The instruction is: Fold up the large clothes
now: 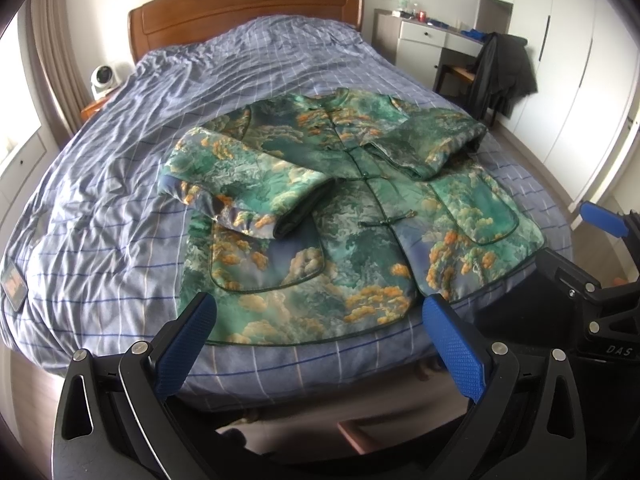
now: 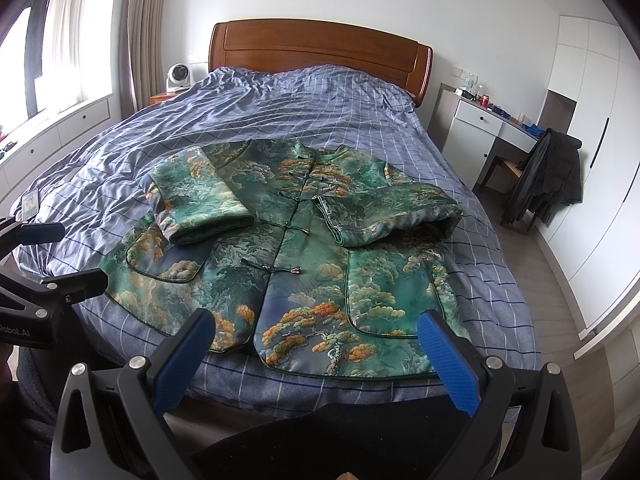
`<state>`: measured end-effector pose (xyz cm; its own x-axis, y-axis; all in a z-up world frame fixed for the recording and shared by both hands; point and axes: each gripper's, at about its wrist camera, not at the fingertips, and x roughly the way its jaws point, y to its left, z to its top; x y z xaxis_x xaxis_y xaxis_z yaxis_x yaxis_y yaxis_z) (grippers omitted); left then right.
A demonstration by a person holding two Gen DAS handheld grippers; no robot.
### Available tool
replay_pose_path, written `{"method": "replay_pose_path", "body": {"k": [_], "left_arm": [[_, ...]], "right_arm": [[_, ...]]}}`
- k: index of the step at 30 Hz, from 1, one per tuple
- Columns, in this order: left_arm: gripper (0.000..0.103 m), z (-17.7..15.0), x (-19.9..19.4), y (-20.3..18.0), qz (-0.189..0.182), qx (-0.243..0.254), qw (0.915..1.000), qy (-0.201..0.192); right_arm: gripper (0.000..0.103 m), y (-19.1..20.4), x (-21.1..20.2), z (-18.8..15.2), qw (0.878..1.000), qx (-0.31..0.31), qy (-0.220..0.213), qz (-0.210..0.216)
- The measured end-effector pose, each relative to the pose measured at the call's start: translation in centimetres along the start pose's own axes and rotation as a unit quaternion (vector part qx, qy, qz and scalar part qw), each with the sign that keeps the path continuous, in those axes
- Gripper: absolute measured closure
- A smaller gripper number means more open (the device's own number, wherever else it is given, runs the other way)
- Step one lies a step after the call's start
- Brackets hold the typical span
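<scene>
Jacket laid flat on the bed, both sleeves folded in, hem toward the grippers.

The green printed jacket (image 1: pixel 340 208) lies face up on the checked bedcover (image 1: pixel 120 208), its long axis running from collar near the headboard (image 1: pixel 248 4) down to the hem. The left gripper (image 1: pixel 320 344) and right gripper (image 2: pixel 316 356) both hover just short of that hem, fingers spread wide and holding nothing. Each sits near its own hem corner, so neither is clearly nearer; a collar-ward fold looks likely next.
</scene>
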<state>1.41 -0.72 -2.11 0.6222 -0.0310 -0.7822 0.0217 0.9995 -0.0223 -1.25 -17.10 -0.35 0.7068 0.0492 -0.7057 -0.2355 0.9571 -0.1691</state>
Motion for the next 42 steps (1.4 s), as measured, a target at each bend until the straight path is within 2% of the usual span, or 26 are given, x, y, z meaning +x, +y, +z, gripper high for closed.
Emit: {"method": "replay_pose_path", "body": {"k": [35, 42], "left_arm": [[0.001, 0.1, 0.0, 0.3, 0.0, -0.001, 1.0, 0.0], [0.0, 0.4, 0.3, 2.4, 0.023, -0.018, 0.9996, -0.006]], "right_arm": [[0.0, 0.1, 0.1, 0.1, 1.0, -0.001, 0.001, 0.0], [0.0, -1.0, 0.4, 0.6, 1.0, 0.015, -0.013, 0.007]]}}
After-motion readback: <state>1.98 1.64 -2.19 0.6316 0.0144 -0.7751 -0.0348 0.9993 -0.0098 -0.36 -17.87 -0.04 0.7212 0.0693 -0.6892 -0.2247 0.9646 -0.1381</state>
